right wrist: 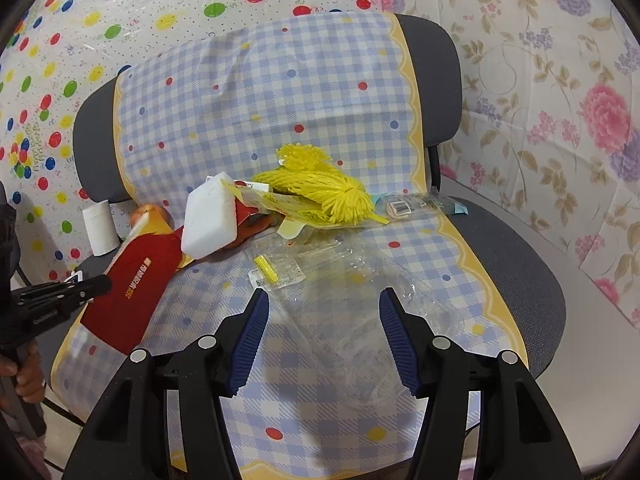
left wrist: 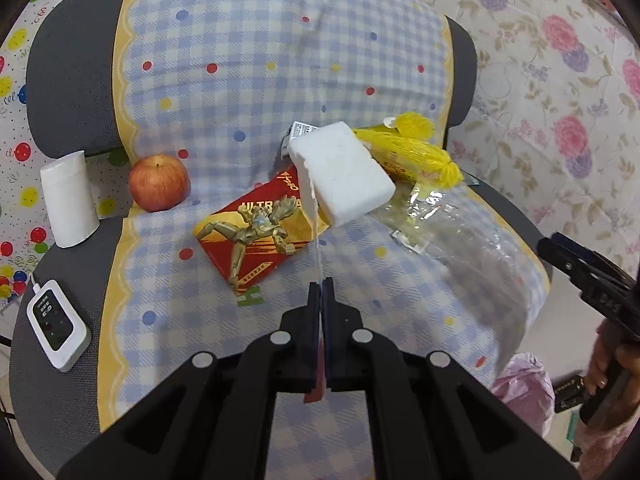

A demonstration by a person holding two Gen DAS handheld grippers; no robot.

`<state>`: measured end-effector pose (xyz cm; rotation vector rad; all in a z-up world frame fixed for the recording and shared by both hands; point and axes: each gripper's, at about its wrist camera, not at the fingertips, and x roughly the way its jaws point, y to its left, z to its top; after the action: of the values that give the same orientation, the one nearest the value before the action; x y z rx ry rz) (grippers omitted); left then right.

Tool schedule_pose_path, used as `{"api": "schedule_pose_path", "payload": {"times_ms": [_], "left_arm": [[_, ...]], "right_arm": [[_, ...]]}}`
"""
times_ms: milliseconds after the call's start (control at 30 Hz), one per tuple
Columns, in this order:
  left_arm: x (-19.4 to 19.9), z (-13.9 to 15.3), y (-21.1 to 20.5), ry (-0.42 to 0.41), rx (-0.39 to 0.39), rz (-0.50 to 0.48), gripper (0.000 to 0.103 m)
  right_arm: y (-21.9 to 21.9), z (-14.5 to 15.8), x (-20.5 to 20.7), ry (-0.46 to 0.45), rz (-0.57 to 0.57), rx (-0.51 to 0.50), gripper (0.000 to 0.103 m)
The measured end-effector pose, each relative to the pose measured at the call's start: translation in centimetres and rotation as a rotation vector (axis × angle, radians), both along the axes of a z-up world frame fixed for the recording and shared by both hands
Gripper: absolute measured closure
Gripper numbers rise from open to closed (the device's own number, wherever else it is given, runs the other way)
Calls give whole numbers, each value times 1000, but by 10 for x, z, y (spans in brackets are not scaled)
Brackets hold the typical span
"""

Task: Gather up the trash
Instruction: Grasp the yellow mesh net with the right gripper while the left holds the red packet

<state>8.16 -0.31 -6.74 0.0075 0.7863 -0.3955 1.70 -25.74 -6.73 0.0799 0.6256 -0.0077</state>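
Left gripper [left wrist: 321, 286] level over the chair seat [right wrist: 516, 264], jaws clamped on the red box [right wrist: 132, 284] edge, lifting it tilted; white foam block [left wrist: 344, 172] rests on its far end. Right gripper [right wrist: 324, 300] angled down, jaws wide apart, clear plastic wrap [right wrist: 360, 280] lying between and ahead of them.

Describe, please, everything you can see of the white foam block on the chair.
The white foam block is a thick rectangular slab with rounded corners and a slightly grainy, styrofoam-like surface. It sits tilted, propped on the red carton that the left hand-held gripper pinches, with the yellow mesh netting against its far side.
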Motion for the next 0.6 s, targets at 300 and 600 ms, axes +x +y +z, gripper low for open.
{"api": "schedule_pose_path", "payload": {"times_ms": [300,600], "left_arm": [[-4,-14,-6,-62,26,50,64],[-11,-13,-11,-102,-72,7,89]], "right_arm": [[-7,-11,2,23,-13,16,43],[-11,-17,0,35,-22,21,43]]}}
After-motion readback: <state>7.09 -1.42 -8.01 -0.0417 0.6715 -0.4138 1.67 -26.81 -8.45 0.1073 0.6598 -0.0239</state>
